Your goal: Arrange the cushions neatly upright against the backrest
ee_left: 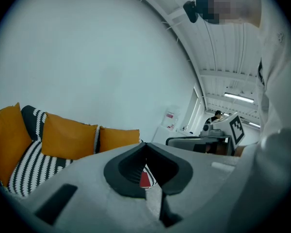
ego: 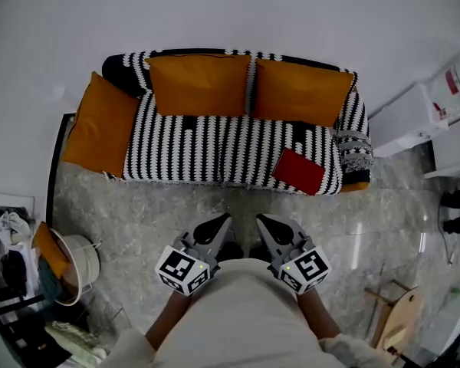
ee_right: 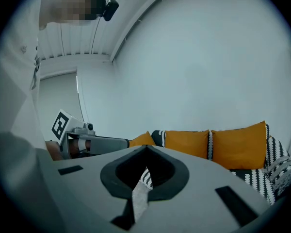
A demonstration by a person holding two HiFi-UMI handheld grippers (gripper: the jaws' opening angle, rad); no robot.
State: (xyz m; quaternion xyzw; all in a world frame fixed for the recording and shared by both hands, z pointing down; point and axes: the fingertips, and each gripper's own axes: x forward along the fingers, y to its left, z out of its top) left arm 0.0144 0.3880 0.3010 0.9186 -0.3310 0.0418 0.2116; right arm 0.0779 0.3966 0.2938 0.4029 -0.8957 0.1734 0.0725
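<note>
A sofa (ego: 215, 140) with a black-and-white striped cover holds three orange cushions. The left cushion (ego: 100, 125) leans on the left armrest. The middle cushion (ego: 199, 83) and the right cushion (ego: 303, 92) stand against the backrest. A small flat red cushion (ego: 299, 171) lies on the seat at the right. My left gripper (ego: 221, 222) and right gripper (ego: 265, 222) hang side by side close to my body, well short of the sofa, both shut and empty. The left gripper view shows the left gripper (ee_left: 145, 145) with the orange cushions (ee_left: 68, 136) beyond. The right gripper view shows the right gripper (ee_right: 146, 148) before the cushions (ee_right: 186, 142).
A grey marbled floor (ego: 153, 213) lies between me and the sofa. A white basket (ego: 80, 267) stands at the lower left, white cabinets (ego: 414, 117) at the right, a wooden stool (ego: 399, 313) at the lower right. A grey throw (ego: 354, 148) drapes the right armrest.
</note>
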